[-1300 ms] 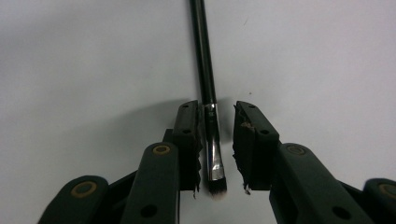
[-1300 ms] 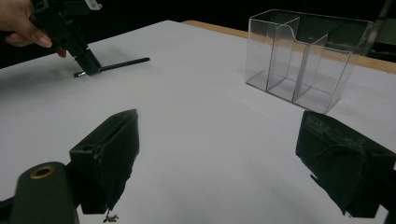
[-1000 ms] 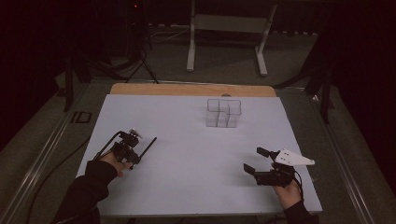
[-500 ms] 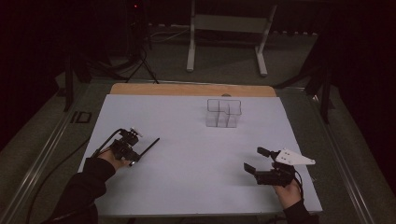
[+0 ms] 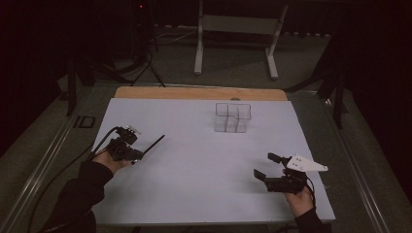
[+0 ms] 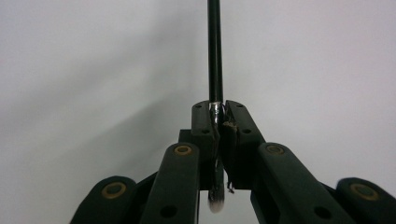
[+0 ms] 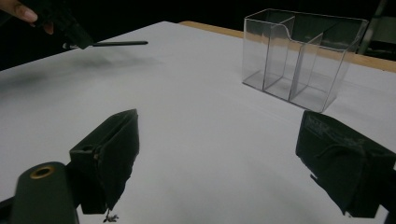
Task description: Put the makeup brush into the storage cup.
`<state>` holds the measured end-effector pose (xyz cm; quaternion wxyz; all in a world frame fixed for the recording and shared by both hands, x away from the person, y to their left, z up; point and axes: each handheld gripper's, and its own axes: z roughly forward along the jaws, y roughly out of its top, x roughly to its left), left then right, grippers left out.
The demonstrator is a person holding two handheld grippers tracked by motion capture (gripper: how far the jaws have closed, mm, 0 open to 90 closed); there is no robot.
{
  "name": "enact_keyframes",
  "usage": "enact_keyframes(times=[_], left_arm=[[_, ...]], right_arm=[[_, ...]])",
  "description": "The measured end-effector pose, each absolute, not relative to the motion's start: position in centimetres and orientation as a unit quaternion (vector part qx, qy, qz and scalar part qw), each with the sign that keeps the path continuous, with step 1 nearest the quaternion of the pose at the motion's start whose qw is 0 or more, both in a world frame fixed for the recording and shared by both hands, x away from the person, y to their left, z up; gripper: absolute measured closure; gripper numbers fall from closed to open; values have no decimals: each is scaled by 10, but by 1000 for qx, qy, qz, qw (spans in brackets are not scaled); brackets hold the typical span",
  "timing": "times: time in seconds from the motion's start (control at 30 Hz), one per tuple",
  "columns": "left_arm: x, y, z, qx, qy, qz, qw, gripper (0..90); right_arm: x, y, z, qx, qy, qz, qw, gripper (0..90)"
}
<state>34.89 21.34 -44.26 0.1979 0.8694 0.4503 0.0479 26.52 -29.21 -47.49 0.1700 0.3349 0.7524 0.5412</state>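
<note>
My left gripper (image 5: 140, 155) (image 6: 218, 111) is shut on a thin black brush (image 5: 154, 143) (image 6: 215, 51), held a little above the white table at the left. The black handle points ahead of the jaws, and the pale bristle tip (image 6: 215, 204) hangs behind them. In the right gripper view the left gripper (image 7: 70, 31) and the brush (image 7: 119, 43) show at the top left. My right gripper (image 5: 266, 166) (image 7: 219, 140) stands open near the front right with nothing between its jaws. A clear compartmented box (image 5: 233, 118) (image 7: 303, 56) stands at the far middle, with nothing seen inside.
A white sheet (image 5: 204, 160) covers the table, with a wooden strip (image 5: 199, 93) along its far edge. A white metal stand (image 5: 238, 29) stands on the floor beyond. The left gripper's cable (image 5: 58, 179) trails off the table's left side.
My left hand has lifted the brush slightly off the table and drifted a little to the left. The right gripper has kept still.
</note>
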Motion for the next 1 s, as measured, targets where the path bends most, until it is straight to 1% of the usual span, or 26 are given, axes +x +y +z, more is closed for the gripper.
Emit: enact_keyframes(times=[0.07,0.1,0.17,0.53,0.57,0.7,0.83,1.0], left_arm=[[348,211,-441,874,442,42,196,854],[346,210,-441,872,444,51,201,854],[345,207,-440,876,436,49,199,854],[342,206,-436,872,433,53,223,855],[342,206,-436,874,431,44,222,855],[340,204,-432,874,425,51,230,855],[340,200,-428,879,414,46,233,856],[337,192,-422,879,403,44,253,856]], right_arm=[[265,-292,-475,335,752,541,170,135],[265,-292,-475,335,752,541,170,135],[265,-292,-475,335,752,541,170,135],[265,-292,-475,335,752,541,171,135],[265,-292,-475,335,752,541,171,135],[265,-292,-475,335,753,541,171,135],[266,-292,-475,335,753,540,171,135],[266,-292,-475,336,752,540,170,135]])
